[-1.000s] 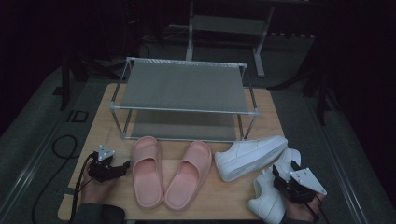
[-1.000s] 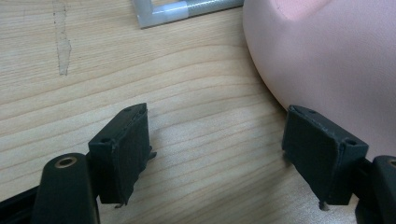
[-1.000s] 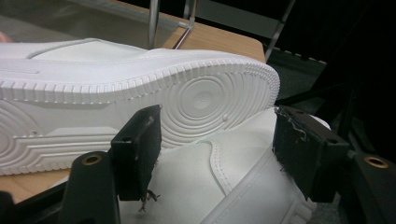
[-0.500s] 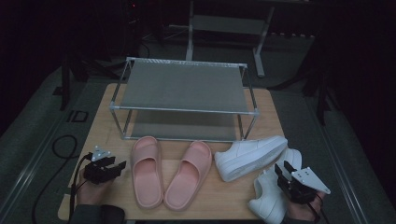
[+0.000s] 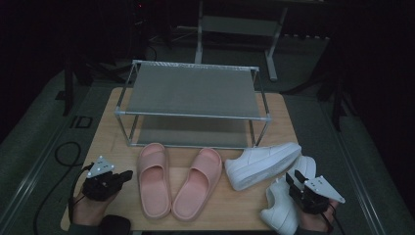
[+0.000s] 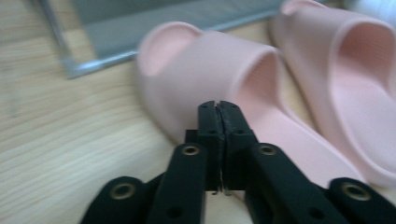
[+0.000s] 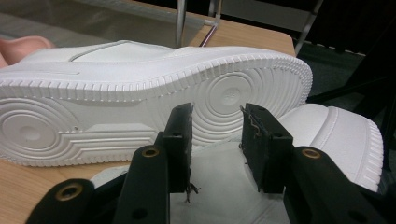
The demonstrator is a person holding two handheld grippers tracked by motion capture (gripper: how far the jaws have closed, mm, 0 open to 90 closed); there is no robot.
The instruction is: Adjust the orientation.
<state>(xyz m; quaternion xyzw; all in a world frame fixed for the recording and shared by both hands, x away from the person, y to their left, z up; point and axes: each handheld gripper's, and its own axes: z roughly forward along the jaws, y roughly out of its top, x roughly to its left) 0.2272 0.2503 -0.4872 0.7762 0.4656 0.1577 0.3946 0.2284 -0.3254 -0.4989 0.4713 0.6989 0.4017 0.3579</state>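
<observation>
The left tool [image 6: 218, 108] has just pressed its jaws together on nothing, beside the left pink foam slide sandal [image 6: 243, 79] near the wooden surface's [image 5: 117, 142] front-left corner. At the front-right corner, the right tool [image 7: 215, 122] stands half-spread over a white leather sneaker [image 7: 224, 186]; whether it pinches it I cannot tell.

Pink slides [image 5: 177, 185], white sneakers [image 5: 279, 183] before rack [image 5: 192, 108]

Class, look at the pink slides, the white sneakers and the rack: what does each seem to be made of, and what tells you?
Slides: likely moulded foam or rubber, matte, one seamless piece. Sneakers: smooth white upper, perhaps leather or synthetic; ribbed rubber-like sole. Rack: shiny metal-looking tubes with grey mesh-like shelves.
</observation>
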